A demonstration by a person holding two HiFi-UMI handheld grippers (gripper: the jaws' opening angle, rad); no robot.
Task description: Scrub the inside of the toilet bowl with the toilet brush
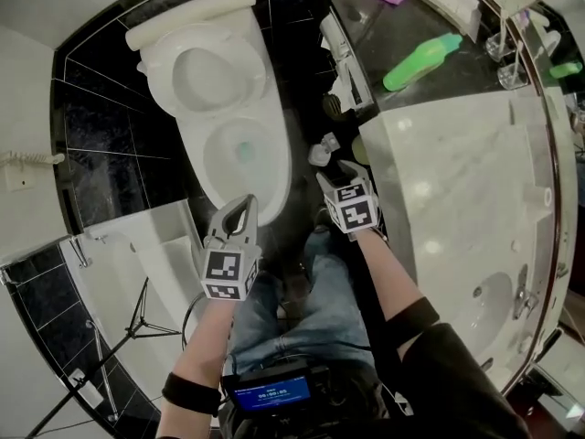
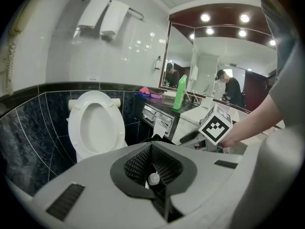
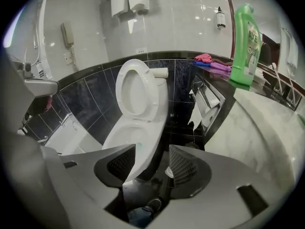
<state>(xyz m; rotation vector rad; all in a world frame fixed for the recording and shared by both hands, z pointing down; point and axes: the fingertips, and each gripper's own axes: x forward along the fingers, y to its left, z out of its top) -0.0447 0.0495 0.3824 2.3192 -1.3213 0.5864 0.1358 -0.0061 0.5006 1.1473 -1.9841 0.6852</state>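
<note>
Right gripper [image 3: 152,149]: jaws well apart, nothing in them. Left gripper [image 2: 151,147]: jaws closed tip to tip, empty. Both hover by the front rim of the toilet bowl [image 1: 210,167], whose long axis runs tank-to-front toward the person. Toilet brush [image 1: 322,150] stands on the floor just right of the bowl, handle end up, untouched.

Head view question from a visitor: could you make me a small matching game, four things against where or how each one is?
1 toilet lid
2 green bottle
3 left tongs
4 right tongs

A shut
B raised upright
C apart, nothing between them
D on the dark counter

Pairs: 1-B, 2-D, 3-A, 4-C
</note>
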